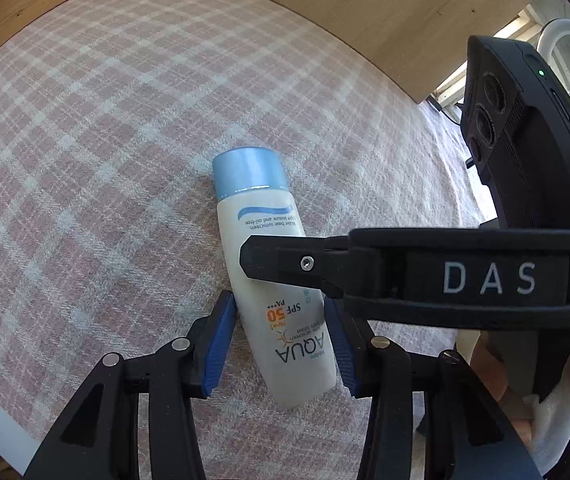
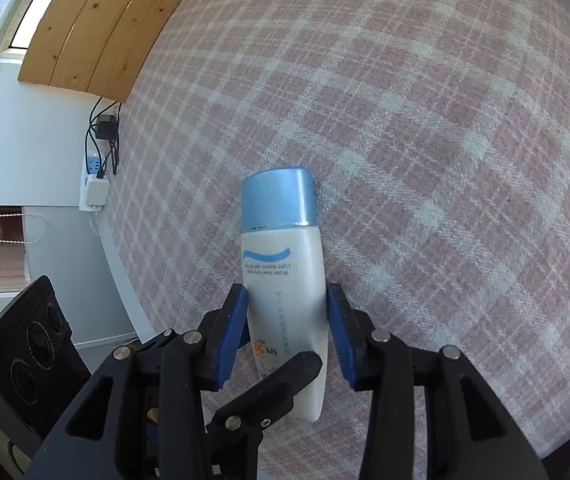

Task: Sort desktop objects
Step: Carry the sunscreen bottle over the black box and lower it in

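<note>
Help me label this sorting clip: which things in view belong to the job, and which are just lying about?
Job:
sunscreen bottle, lying on the cloth
left gripper and right gripper, each straddling it

Lying about:
checked tablecloth
power strip with plugs
wooden board

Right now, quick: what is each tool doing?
Left tool: fingers flank the sunscreen bottle; grip cannot be told.
Right tool: fingers flank the same bottle; grip cannot be told.
</note>
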